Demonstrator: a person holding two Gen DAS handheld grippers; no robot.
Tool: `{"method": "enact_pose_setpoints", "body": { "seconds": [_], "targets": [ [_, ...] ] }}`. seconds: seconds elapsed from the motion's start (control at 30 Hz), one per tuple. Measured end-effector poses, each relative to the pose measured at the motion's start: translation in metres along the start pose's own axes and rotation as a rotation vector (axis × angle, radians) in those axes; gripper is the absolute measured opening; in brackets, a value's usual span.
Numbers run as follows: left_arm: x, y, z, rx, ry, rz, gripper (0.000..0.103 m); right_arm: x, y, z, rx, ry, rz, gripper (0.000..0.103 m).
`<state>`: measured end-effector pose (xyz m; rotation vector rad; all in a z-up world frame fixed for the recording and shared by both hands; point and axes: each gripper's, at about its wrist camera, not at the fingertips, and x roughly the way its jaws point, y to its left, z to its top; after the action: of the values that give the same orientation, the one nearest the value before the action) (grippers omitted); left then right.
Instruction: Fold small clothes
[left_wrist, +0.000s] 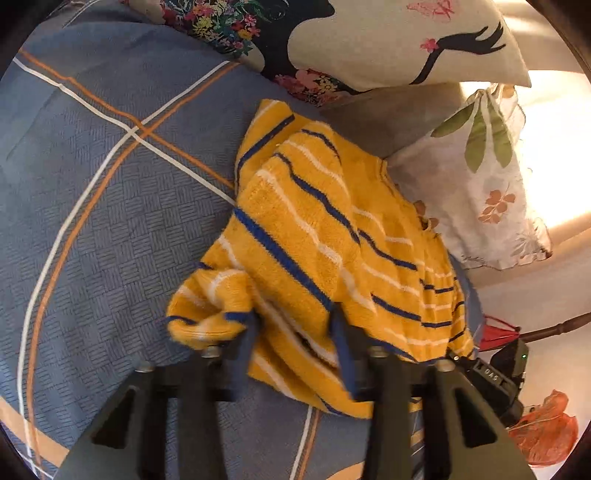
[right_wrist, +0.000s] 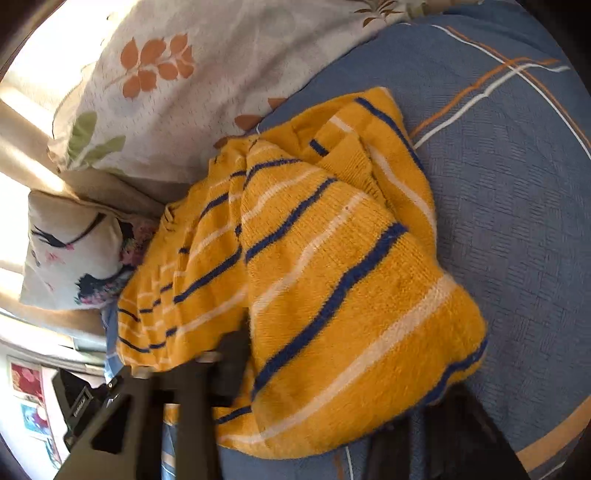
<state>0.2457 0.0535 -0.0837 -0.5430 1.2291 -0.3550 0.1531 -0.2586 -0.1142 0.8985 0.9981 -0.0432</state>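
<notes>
I work over a bed under a blue-grey checked cover, floral pillows heaped at its far side in sunlight. The yellow striped sweater lies rumpled on the cover, its long axis running from my tools toward the pillows. My left tool and my right tool each clench its near hem.

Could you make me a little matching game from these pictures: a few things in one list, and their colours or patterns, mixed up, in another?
Things:
1. sweater
2. bedspread
3. leaf pillow
4. red thing at the bed's edge

Descriptions:
A. white with orange and green leaves
B. grey-blue with white and orange lines
C. plain red
D. yellow with blue and white stripes

Pairs: 1-D, 2-B, 3-A, 4-C
</notes>
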Motion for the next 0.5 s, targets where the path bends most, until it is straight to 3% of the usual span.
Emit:
{"method": "enact_pose_setpoints", "body": {
  "seconds": [0.1, 0.27, 0.4, 0.5],
  "targets": [
    [-0.012, 0.010, -0.003, -0.086, 0.007, -0.044, 0.013, -0.005, -0.008, 0.005, 0.060, 0.010, 0.054, 0.022],
    [-0.042, 0.011, -0.016, -0.086, -0.034, -0.041, 0.012, -0.023, -0.012, 0.008, 0.073, 0.015, 0.102, 0.022],
    [-0.064, 0.034, -0.027, -0.144, -0.090, -0.021, 0.027, -0.018, -0.021, 0.008, 0.057, 0.057, 0.028, 0.034],
    [-0.079, 0.047, -0.033, -0.164, -0.134, 0.019, 0.034, -0.036, -0.024, -0.001, 0.012, 0.029, -0.013, 0.040]
  ]
}}
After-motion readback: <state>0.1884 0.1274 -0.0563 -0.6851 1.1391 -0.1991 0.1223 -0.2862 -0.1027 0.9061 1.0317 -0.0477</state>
